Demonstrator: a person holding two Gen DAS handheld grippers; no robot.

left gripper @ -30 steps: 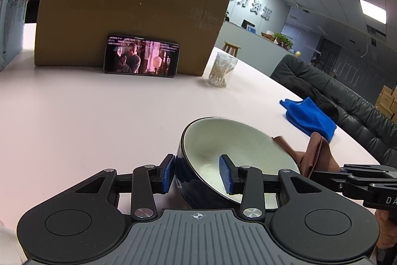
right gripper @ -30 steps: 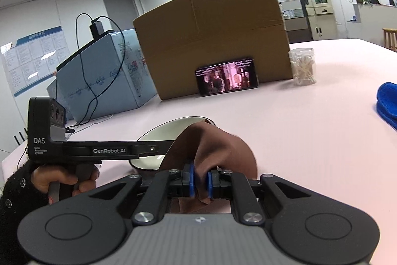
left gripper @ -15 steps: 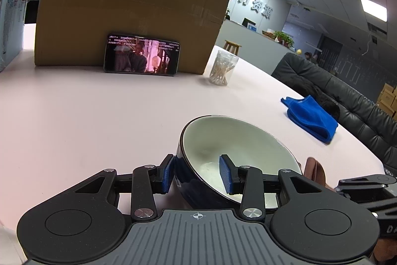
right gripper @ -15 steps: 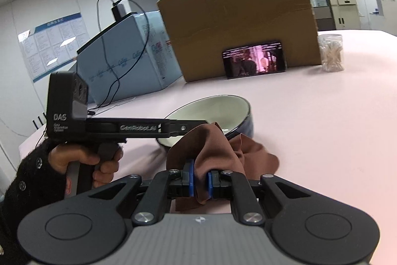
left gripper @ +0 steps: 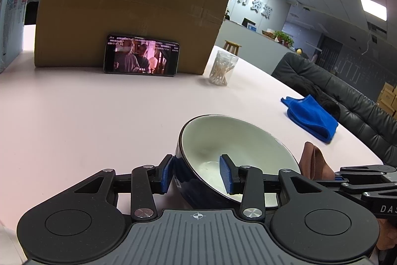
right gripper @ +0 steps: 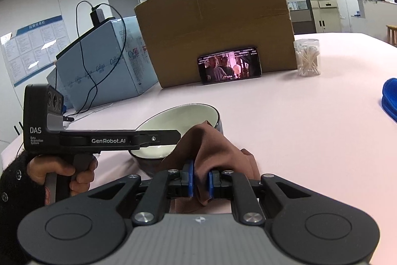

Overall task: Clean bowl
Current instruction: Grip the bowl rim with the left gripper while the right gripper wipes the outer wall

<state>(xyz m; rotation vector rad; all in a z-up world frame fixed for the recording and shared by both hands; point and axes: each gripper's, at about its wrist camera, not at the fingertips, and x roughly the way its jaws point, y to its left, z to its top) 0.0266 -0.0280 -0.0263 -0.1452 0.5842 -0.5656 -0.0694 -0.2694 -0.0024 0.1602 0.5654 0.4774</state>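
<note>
Black "GenRobot.AI" left claw grips bowl; right claw pinches brown cloth.

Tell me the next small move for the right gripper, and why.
Probably push the cloth forward over the rim into the bowl. The right gripper is shut on the cloth, which sits just outside the near rim, while the left gripper pinches the bowl's wall, tilting it; whitish residue shows in the bottom.

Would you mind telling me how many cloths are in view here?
2. A brown cloth is pinched in the right gripper beside the bowl; a blue cloth lies folded near the table's right edge.
</note>
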